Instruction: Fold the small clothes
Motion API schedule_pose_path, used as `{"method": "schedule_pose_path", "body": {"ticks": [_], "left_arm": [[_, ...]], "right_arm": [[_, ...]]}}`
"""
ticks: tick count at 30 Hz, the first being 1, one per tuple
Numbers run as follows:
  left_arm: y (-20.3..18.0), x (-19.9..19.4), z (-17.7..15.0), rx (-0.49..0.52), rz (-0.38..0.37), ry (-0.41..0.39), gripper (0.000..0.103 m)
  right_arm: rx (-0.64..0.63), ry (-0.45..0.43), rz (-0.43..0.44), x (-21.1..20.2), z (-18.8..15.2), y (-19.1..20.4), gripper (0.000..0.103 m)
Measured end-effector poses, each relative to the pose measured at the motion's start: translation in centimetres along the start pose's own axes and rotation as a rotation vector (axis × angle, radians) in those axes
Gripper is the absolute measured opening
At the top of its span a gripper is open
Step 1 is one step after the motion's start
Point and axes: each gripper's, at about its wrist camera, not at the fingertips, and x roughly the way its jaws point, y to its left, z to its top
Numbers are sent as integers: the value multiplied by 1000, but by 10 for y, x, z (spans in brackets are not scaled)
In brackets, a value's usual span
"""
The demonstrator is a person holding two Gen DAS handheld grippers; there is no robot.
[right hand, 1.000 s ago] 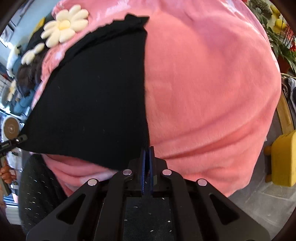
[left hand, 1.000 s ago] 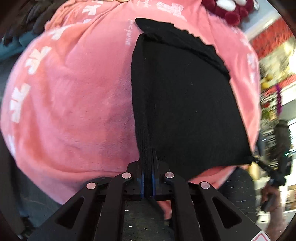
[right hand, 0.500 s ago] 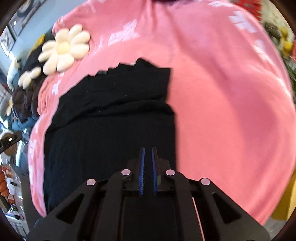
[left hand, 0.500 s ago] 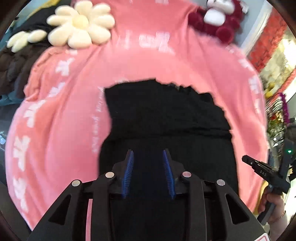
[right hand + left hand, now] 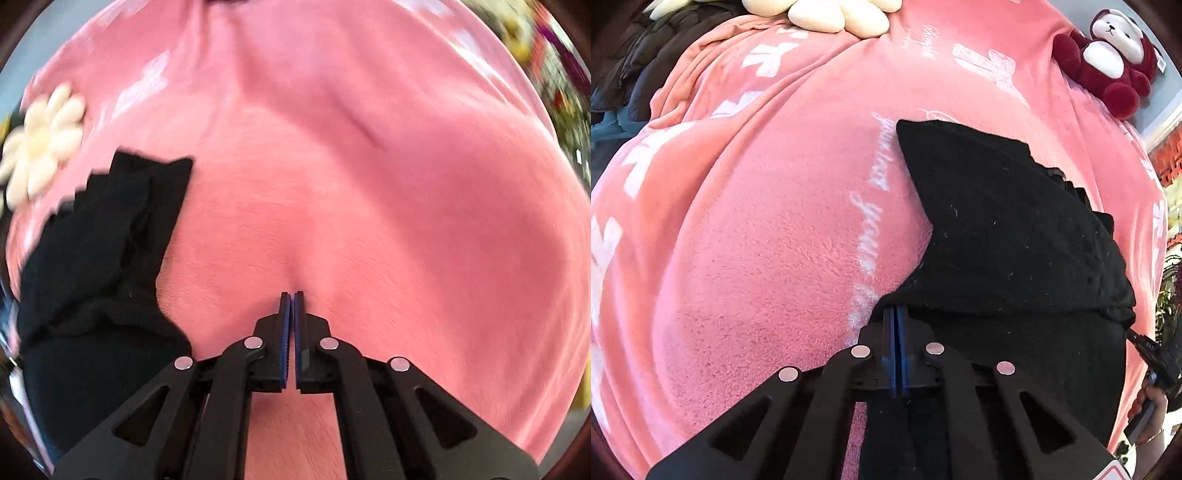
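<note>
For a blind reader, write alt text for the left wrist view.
A black garment, folded on a pink fleece blanket, fills the right side, with the shut left hand-held gripper at its near left edge. A cream flower cushion and a red plush toy lie beyond.

Left wrist view: looks steeply down along the left gripper [image 5: 897,312] from close above the pink blanket [image 5: 768,236], with the black garment [image 5: 1008,229] filling its right half and a plush toy [image 5: 1108,62] at far upper right. Right wrist view: the same steep, close angle past the right gripper [image 5: 292,297], the garment [image 5: 99,243] now at left. Both views share the blanket, the garment and the flower cushion [image 5: 40,140].
</note>
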Motion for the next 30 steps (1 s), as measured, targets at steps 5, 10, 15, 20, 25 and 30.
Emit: {"method": "schedule_pose_path", "body": {"ticks": [5,10,15,20,25,30], "left_arm": [[-33,-27,2,34,2,-82,22],[-40,11,1,83,115,-26,37],[-3,2,1,-57,91,-65,14],[-6,-12,-4,9,141,-102,7],[-7,-54,5,42,228,-191,48],[-32,-73,40,49,89,-232,53]], "right_arm": [[-187,-13,157,-29,-20,59,5],[-365,4,128,7,-17,111,0],[-80,8,192,27,11,43,0],[-137,-45,127,1,-11,61,0],[-67,-43,65,-10,-1,34,6],[-130,-93,174,-47,6,66,6]]}}
